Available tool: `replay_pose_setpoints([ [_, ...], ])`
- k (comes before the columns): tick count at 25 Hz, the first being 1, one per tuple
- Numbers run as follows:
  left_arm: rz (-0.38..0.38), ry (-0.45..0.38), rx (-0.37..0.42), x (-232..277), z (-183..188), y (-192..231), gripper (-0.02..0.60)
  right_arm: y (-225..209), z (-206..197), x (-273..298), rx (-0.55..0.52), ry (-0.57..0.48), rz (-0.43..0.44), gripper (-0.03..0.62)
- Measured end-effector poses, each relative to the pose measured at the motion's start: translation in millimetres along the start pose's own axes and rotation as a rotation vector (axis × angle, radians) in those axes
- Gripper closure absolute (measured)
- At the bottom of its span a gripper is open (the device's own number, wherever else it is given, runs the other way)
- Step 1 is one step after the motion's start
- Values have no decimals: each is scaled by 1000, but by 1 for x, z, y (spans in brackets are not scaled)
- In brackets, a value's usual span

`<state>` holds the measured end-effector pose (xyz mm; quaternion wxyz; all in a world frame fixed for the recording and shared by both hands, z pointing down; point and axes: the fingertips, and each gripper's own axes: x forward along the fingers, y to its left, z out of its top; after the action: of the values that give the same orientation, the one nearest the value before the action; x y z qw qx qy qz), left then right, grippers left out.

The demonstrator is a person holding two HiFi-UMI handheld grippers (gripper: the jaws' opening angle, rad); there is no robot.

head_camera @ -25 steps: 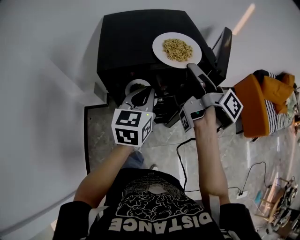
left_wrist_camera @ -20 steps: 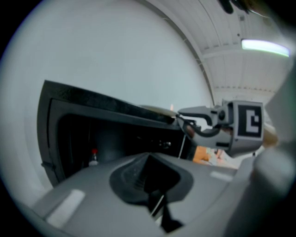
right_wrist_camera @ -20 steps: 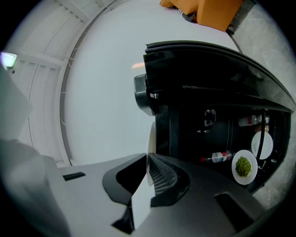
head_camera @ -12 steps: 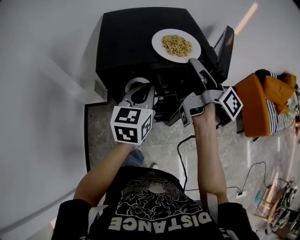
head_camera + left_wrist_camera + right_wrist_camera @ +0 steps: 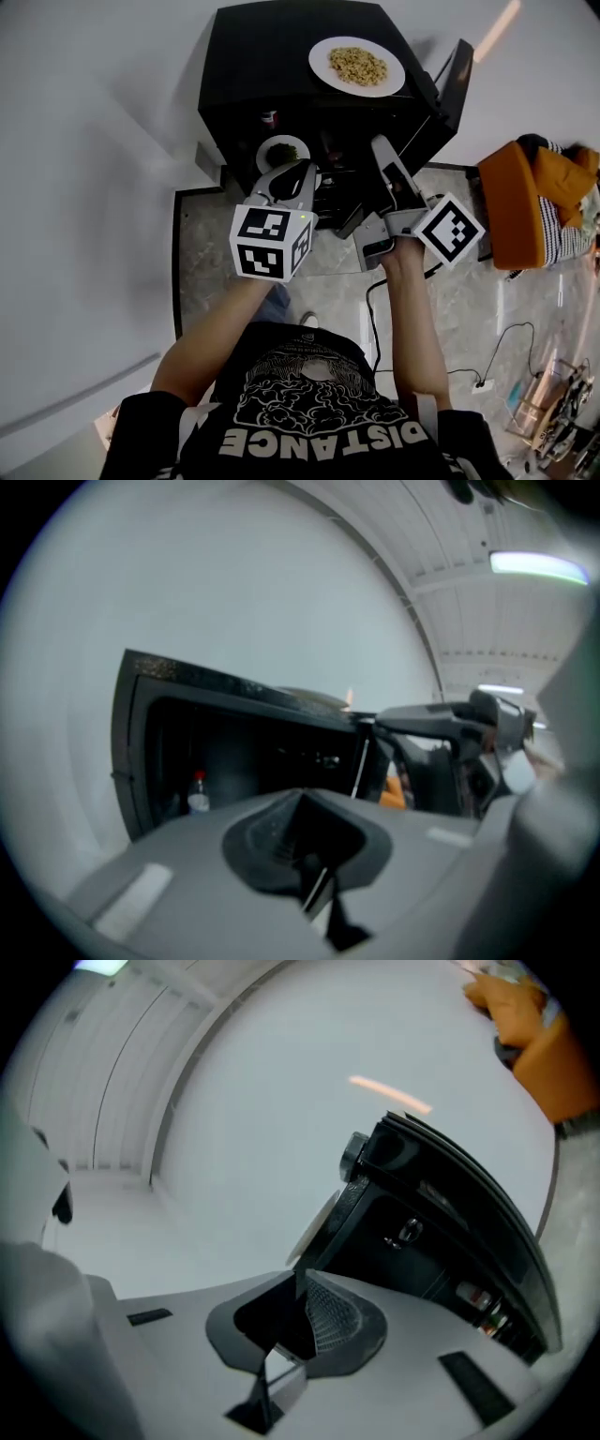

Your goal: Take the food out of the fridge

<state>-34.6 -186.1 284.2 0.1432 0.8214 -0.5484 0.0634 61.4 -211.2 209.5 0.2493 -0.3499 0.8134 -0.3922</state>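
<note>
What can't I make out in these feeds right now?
Fridge interior, head view: dark, lower shelves hidden behind the left tongs and right tongs.
Plate of greens, head view: whether the left tongs touch its rim is unclear.
Bottle, left gripper view: small, blurred, contents unclear.
Door-shelf items, right gripper view: blurred, too small to name.

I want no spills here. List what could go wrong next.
The white plate of tan food sits on top of the black fridge, near its front edge; a lift from below might knock it. The white dish of dark greens lies inside, and the left gripper has its jaws together, so it may push, not grip.
</note>
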Motion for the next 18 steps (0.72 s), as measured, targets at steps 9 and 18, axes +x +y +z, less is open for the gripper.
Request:
replay_pose_setpoints([
  [9, 48, 1, 9, -40, -29, -23, 580, -9, -82, -39, -466, 206, -151, 574],
  [18, 76, -5, 19, -72, -49, -37, 580, -12, -128, -66, -672, 308, -200, 577],
])
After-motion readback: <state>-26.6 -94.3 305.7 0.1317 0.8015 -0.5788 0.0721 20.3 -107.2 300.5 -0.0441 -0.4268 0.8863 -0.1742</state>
